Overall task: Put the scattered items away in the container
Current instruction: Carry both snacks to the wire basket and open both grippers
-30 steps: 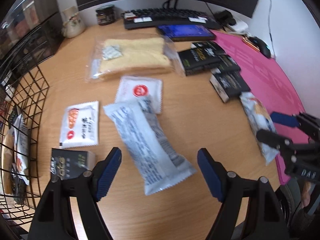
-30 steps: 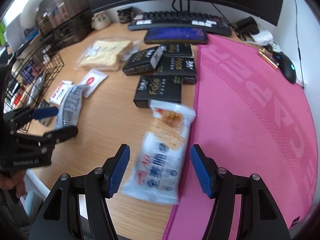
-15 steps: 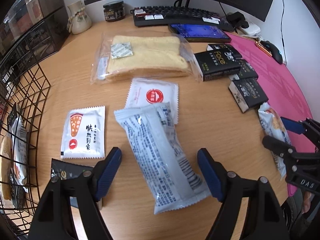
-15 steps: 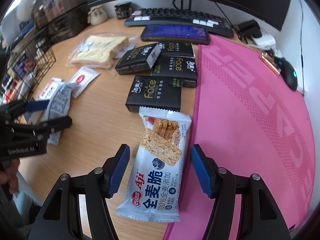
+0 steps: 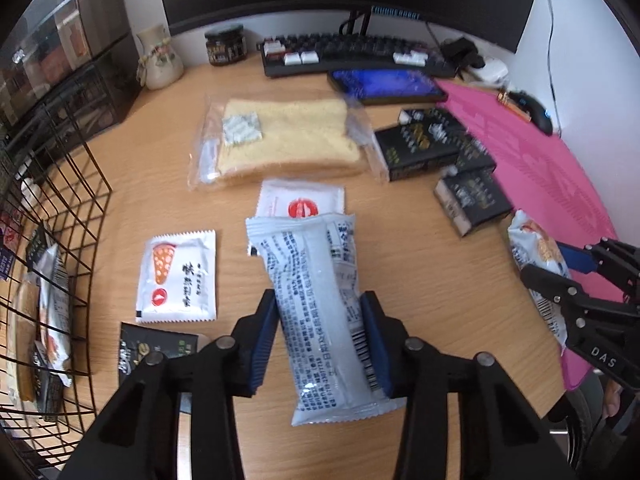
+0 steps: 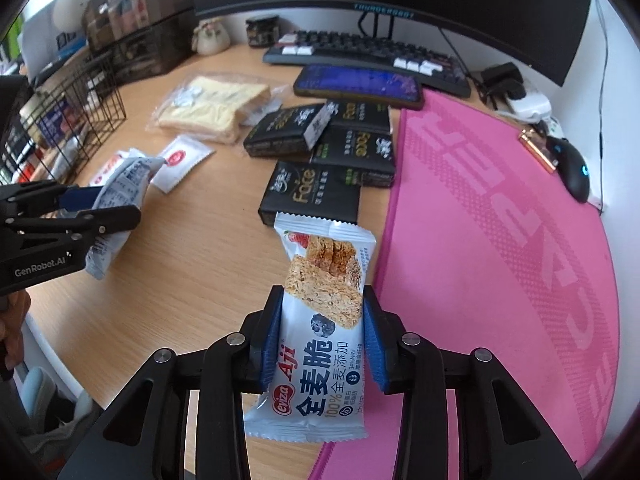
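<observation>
The tidy-up is partly done: the wire basket (image 5: pixel 60 240) at the left edge of the desk (image 5: pixel 400 248) already holds a few packets, but most items lie outside it. The left gripper (image 5: pixel 320 336) has just been closing and its blue pads now press both sides of the long grey-white packet (image 5: pixel 316 304), near the desk's front edge. The right gripper (image 6: pixel 322 338) has likewise just been closing and clamps the cereal-bar packet (image 6: pixel 320 328) where the desk meets the pink mat (image 6: pixel 500 240). Still left: the bagged bread (image 5: pixel 280 140), two flat sachets (image 5: pixel 178 276), the black boxes (image 6: pixel 312 192) mid-desk, and a dark box (image 5: pixel 156 350) near the front left.
</observation>
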A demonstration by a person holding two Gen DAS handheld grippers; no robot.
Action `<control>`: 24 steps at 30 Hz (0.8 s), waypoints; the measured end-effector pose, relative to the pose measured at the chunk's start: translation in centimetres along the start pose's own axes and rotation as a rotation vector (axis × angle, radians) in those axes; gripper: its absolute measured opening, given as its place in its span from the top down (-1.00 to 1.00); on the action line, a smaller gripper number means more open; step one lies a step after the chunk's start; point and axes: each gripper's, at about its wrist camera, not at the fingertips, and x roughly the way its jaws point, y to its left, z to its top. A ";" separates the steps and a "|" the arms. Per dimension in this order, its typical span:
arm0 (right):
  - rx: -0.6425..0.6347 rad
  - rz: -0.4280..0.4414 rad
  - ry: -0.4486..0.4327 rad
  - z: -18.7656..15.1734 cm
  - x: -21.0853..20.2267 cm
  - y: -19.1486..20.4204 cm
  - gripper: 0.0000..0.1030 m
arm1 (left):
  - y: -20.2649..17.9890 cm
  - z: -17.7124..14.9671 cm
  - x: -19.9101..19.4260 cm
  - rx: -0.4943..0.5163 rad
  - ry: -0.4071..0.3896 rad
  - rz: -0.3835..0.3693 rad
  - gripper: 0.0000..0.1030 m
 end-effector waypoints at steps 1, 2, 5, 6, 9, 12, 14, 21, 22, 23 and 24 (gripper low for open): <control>0.001 0.000 -0.010 0.1 -0.4 0.0 0.28 | -0.1 0.1 -0.4 0.002 -0.005 0.000 0.10; 0.000 0.004 -0.017 0.2 -0.8 0.0 0.28 | 0.0 0.3 -1.1 0.003 -0.018 -0.003 0.10; -0.015 0.021 -0.045 1.1 -2.2 0.6 0.28 | 0.3 1.0 -2.9 -0.004 -0.053 0.004 0.10; -0.031 0.029 -0.057 1.6 -2.8 1.1 0.28 | 0.5 1.2 -3.6 -0.010 -0.069 0.004 0.10; -0.079 0.053 -0.107 3.5 -4.4 3.1 0.28 | 2.0 1.7 -6.1 -0.028 -0.113 0.029 0.10; -0.149 0.100 -0.160 6.1 -5.8 6.6 0.28 | 4.2 2.1 -8.4 -0.056 -0.150 0.053 0.10; -0.195 0.136 -0.191 7.8 -6.7 9.4 0.28 | 6.7 2.2 -10.6 -0.090 -0.188 0.090 0.10; -0.376 0.345 -0.244 14.0 -8.1 22.2 0.28 | 16.9 0.4 -15.6 -0.239 -0.234 0.239 0.10; -0.402 0.375 -0.241 14.7 -7.9 24.5 0.28 | 18.8 -0.2 -15.8 -0.272 -0.226 0.259 0.10; -0.419 0.391 -0.235 15.1 -7.6 26.1 0.28 | 20.5 -0.9 -15.8 -0.306 -0.219 0.277 0.10; -0.433 0.406 -0.226 15.3 -7.2 27.6 0.28 | 21.6 -1.5 -15.7 -0.325 -0.208 0.291 0.10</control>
